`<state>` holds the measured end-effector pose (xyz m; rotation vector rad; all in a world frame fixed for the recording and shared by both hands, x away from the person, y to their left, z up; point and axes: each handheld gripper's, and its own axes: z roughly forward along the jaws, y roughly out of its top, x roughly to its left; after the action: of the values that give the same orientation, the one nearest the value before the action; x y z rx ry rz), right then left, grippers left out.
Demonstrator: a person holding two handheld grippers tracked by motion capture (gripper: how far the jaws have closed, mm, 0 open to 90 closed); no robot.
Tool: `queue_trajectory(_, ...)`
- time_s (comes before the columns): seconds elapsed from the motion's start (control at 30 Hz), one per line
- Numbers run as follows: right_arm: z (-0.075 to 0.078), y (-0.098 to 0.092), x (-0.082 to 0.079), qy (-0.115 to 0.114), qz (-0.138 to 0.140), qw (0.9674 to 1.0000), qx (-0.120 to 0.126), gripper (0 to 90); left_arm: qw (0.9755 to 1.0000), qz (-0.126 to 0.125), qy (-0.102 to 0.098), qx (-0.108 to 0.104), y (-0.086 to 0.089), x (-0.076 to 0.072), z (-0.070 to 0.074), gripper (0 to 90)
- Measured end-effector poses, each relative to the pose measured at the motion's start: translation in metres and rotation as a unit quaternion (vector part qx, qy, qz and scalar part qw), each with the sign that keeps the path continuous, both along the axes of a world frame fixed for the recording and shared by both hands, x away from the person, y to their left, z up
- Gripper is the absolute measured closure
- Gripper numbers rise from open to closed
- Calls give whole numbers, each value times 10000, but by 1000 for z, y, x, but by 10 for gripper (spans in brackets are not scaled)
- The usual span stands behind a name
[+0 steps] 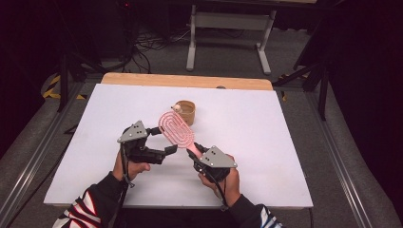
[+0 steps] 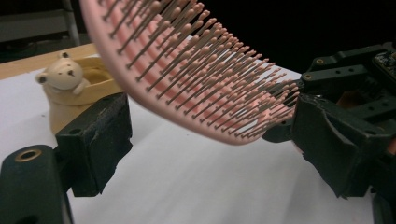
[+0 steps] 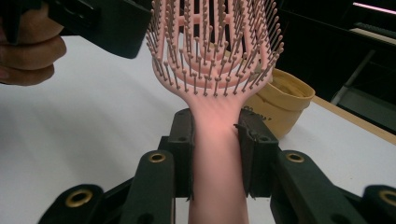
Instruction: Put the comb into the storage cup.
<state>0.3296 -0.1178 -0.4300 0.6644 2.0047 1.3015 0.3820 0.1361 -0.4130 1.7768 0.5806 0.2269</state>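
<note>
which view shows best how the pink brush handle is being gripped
The right gripper view: the right gripper has a jaw pressed on each side of the pink brush handle. The high view shows the grip small and from above; the left gripper view shows mainly the bristles.

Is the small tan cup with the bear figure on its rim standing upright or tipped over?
Upright. The small tan cup with the bear figure stands on its base on the white table, mouth up, bear at the rim.
</note>
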Motion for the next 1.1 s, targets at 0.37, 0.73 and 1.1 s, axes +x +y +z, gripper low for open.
queue_trajectory(0.37, -5, 7, -4, -184, 55, 9992, -349, 692, 9996, -46, -27, -275, -9, 2, 3, 264)
queue_trajectory(0.73, -9, 7, -6, -276, -18, 9984, -499, 692, 9973, -54, -120, -716, -8, -2, 7, 473)
queue_trajectory(1.1, -11, 10, -6, -352, -76, 9976, -599, 692, 9943, -359, -171, -991, -8, -9, 11, 618)
